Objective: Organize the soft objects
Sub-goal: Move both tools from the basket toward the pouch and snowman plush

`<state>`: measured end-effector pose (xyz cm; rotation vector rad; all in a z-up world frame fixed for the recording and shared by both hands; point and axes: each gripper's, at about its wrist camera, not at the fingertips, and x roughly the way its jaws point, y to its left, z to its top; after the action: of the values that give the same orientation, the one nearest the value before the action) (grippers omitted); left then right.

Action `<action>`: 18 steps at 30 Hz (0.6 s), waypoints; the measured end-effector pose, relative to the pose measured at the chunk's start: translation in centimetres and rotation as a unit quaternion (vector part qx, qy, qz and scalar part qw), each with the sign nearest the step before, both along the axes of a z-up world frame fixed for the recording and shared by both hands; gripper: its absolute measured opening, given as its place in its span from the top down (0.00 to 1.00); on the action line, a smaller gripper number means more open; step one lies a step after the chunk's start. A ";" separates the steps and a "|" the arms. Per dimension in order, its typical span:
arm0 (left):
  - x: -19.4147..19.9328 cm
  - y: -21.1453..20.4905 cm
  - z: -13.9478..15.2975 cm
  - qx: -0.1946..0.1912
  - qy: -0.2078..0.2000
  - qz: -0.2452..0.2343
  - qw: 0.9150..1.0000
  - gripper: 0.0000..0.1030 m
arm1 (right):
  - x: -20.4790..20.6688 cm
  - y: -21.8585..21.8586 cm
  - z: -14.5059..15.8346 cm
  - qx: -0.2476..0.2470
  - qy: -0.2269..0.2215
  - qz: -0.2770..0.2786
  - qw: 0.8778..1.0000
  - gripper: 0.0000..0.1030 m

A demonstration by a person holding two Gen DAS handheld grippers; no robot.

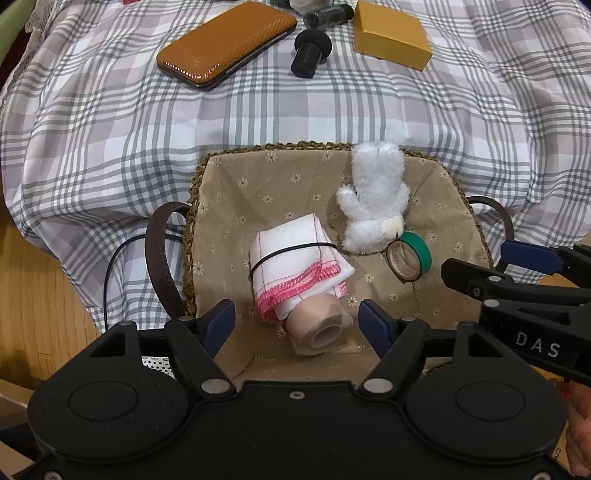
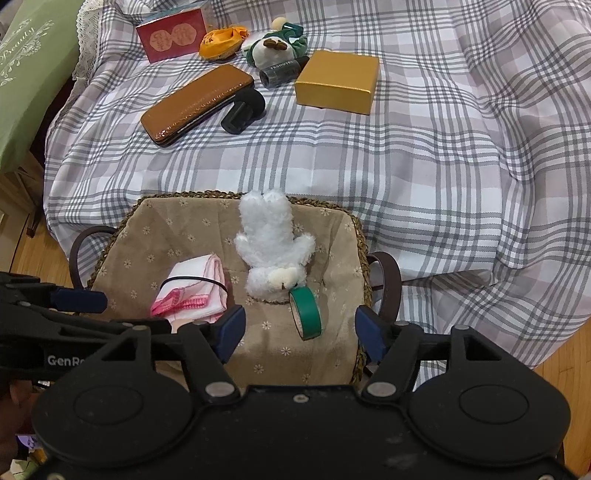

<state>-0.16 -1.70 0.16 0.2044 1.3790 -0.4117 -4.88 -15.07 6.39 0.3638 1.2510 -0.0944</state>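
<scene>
A woven basket (image 1: 207, 229) (image 2: 332, 229) with a flowered beige lining holds a white plush toy (image 1: 373, 199) (image 2: 273, 243), a folded white and pink cloth bound by a black band (image 1: 291, 266) (image 2: 192, 291), a beige bandage roll (image 1: 317, 328) and a green tape roll (image 1: 412, 256) (image 2: 306, 314). My left gripper (image 1: 297, 325) is open just above the bandage roll. My right gripper (image 2: 299, 330) is open over the basket's near right side, close to the tape roll. A green and white plush (image 2: 273, 44) and an orange soft thing (image 2: 221, 42) lie at the far end.
On the plaid cloth lie a brown case (image 1: 225, 44) (image 2: 195, 105), a yellow box (image 1: 391, 35) (image 2: 336, 81), a black cylindrical part (image 1: 310, 53) (image 2: 243, 110), a dark tube (image 2: 282, 72) and a red box (image 2: 171, 35). Wooden floor shows at both sides.
</scene>
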 end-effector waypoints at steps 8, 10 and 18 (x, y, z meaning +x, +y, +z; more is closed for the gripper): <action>0.6 -0.1 -0.6 0.005 0.010 0.009 1.000 0.31 | 0.7 -0.6 -0.6 0.001 0.003 -0.013 1.000 0.27; 0.7 -0.2 -0.7 0.007 0.008 0.009 1.000 0.31 | 1.0 -0.8 -0.7 0.007 0.004 -0.015 1.000 0.25; 2.0 -0.4 -0.1 -0.001 -0.011 0.002 1.000 0.30 | 2.5 -1.6 -0.6 0.008 -0.004 -0.020 1.000 0.21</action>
<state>1.81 -2.08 0.06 0.2034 1.3562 -0.4067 -2.37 -16.68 5.74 0.4021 1.2373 -0.1170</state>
